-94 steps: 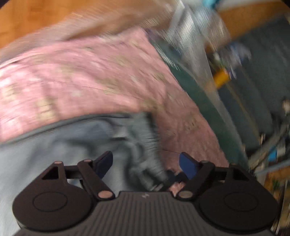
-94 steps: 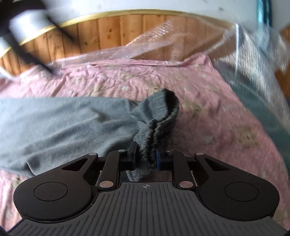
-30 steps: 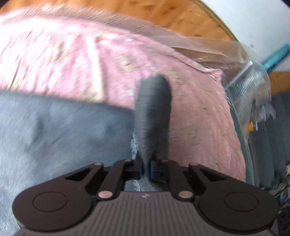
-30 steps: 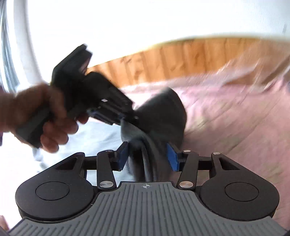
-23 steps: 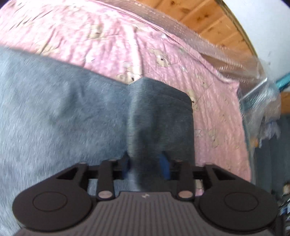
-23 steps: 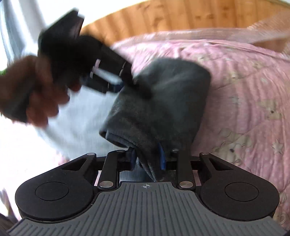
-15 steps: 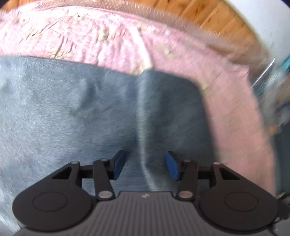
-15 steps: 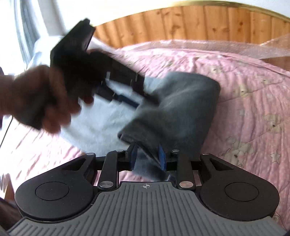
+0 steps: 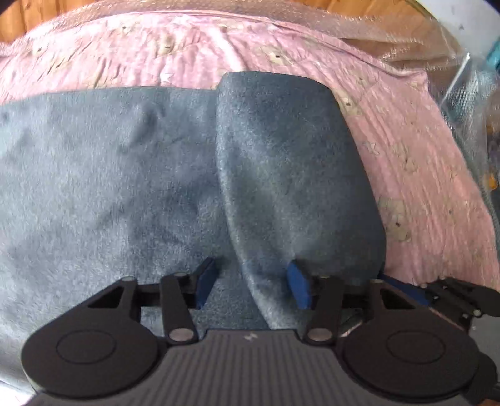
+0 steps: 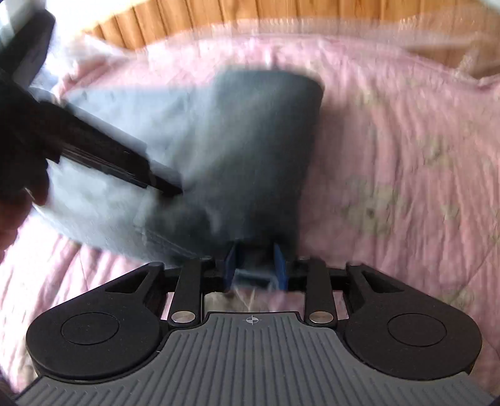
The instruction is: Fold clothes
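Black tongs (image 9: 253,282) — blue pads (image 9: 298,289), ribbed grey housing.

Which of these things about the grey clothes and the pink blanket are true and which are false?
1. The grey garment lies on a pink bedcover. True.
2. The left gripper is clamped tight on the cloth. False: its jaws stand apart, with the folded flap lying between them.
3. The right gripper has grey cloth between its jaws. True.
4. The bedcover is plain green. False: it is pink with small pale bear and star prints.
5. A wooden headboard stands behind the bed. True.
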